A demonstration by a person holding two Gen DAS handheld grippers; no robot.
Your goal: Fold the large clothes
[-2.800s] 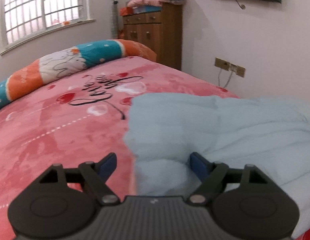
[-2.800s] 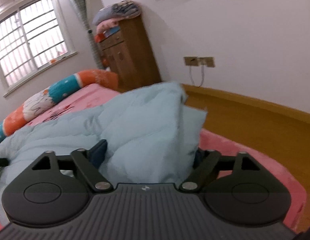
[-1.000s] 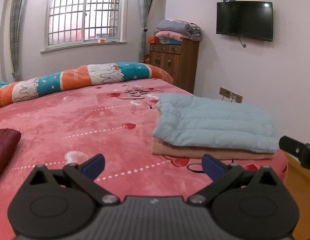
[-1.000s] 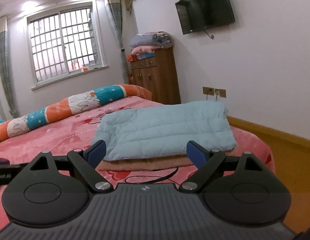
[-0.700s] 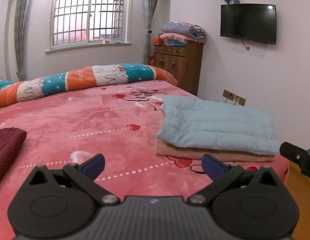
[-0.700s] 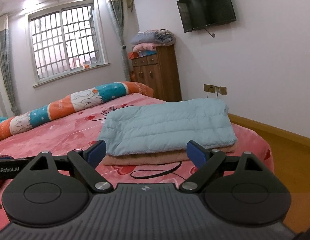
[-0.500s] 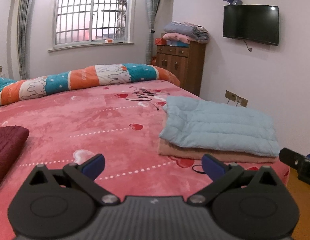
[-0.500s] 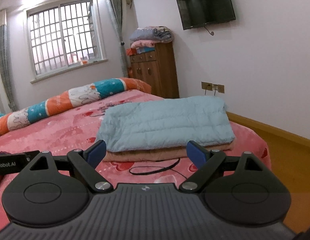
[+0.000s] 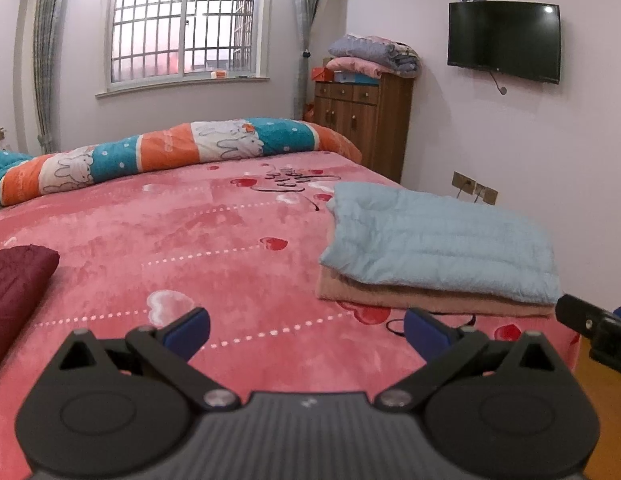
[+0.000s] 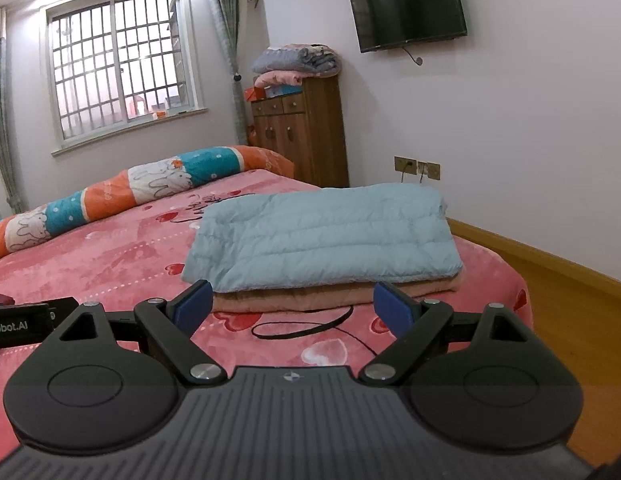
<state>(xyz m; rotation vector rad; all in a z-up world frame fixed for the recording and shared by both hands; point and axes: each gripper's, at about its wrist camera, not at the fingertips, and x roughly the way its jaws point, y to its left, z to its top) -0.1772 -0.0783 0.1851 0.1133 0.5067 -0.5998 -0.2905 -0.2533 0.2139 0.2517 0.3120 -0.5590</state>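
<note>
Light-blue folded jacket [image 10: 322, 236], both tools apparently empty

Wall television [image 9: 504, 41], wooden cabinet [image 9: 362, 124], barred window [image 9: 181, 22]

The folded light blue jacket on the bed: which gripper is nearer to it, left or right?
Right. The right gripper faces the light blue jacket just ahead; the left gripper sits farther left, the jacket off to its right.
</note>
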